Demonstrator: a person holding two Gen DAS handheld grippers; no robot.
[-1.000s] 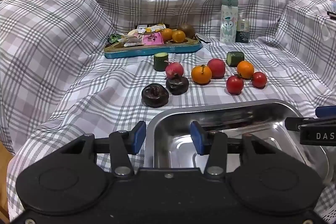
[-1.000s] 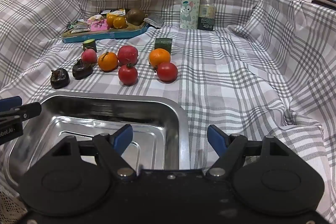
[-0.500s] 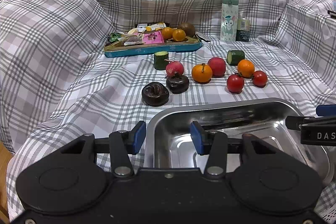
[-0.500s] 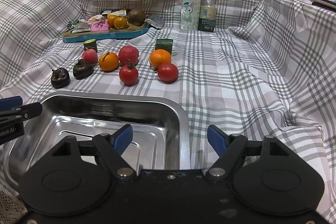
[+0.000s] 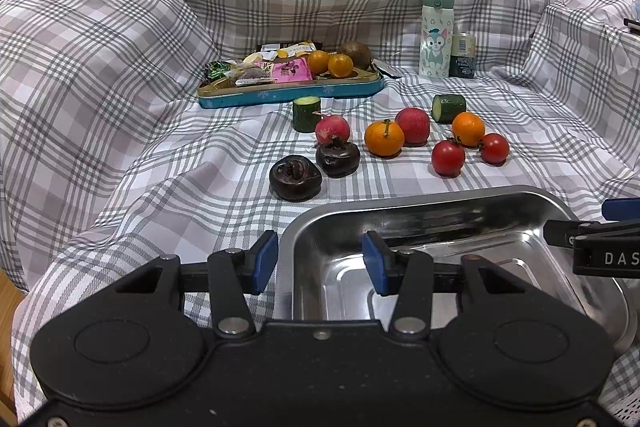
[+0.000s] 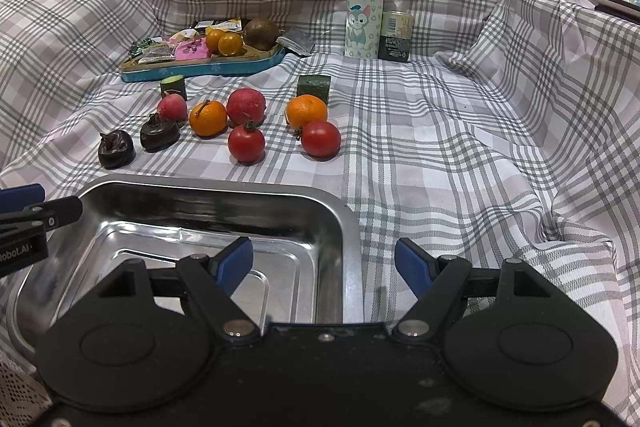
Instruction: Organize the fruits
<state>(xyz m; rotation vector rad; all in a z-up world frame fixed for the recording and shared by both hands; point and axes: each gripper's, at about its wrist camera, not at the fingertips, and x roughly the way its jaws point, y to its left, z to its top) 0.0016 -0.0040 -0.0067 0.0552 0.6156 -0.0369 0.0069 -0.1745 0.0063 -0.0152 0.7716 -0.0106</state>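
- Our left claw (image 5: pixel 320 263) has its jaws apart with nothing between the pads; it hangs over the near left corner of the steel tray (image 5: pixel 520 195), one finger outside the rim, one inside.
- Our right claw (image 6: pixel 324 263) also stands wide and empty, straddling the tray's (image 6: pixel 348 227) right wall.
- The tray holds nothing but reflections; it sits at the near edge of the checked cloth (image 5: pixel 140 187).
- The fruits lie on the cloth beyond the tray's far rim, well clear of both claws: two dark fruits (image 5: pixel 295 178) nearest on the left, a pink radish (image 5: pixel 332 129) just behind them, a tangerine (image 5: pixel 384 138) touching a red apple (image 5: pixel 413 121), then two tomatoes (image 5: pixel 448 157) with an orange (image 5: pixel 468 129) behind them.
- Two cucumber stubs (image 5: pixel 307 113) flank the back of the group, one upright, one on its side.
- Farther back, a blue tin (image 5: pixel 288 93) carries snack packets, two small oranges and a brown round fruit.
- A bottle (image 5: pixel 436 31) and a small can (image 5: pixel 463 55) stand upright toward the cloth's far right.
- The left view shows wooden floor (image 5: pixel 8 291) past the cloth's left edge.
- The right view alone shows a foil packet (image 6: pixel 296 41) right of the tin, and a dark flat object (image 6: pixel 612 5) on the raised right fold.
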